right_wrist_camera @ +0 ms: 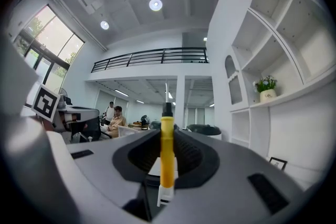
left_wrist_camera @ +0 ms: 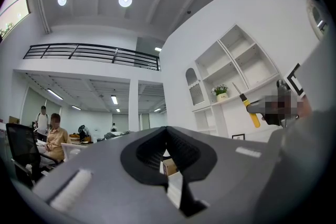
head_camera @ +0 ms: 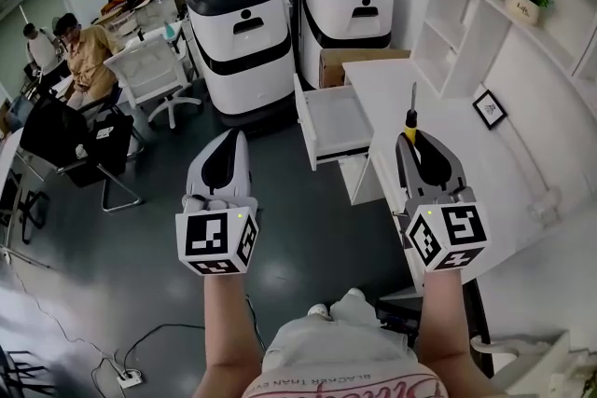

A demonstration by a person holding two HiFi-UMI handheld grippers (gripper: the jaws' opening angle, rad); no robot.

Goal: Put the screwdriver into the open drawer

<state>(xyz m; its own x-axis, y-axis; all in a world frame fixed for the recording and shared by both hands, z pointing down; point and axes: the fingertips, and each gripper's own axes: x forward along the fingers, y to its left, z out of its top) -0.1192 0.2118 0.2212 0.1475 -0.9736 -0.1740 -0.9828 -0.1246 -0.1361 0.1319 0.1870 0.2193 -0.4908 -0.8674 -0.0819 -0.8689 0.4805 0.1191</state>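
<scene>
Nearest the head camera sit the 2 black-and-white marker cubes (head_camera: 216, 240). Ahead of the right one, the right gripper (head_camera: 415, 147) is clamped on the yellow-handled screwdriver with a black collar and thin metal shaft (head_camera: 410, 115), its pads pressing the handle's sides. The tool's long axis follows the gripper's line, shaft pointing far, above the edge of the white surface (head_camera: 387, 84). The shallow open white drawer (head_camera: 334, 121) lies just left of the tool, so a short carry left should bring it over the opening. The left gripper (head_camera: 230, 144), jaws closed on nothing, hangs over the grey floor (head_camera: 308, 228), farther from the drawer.
</scene>
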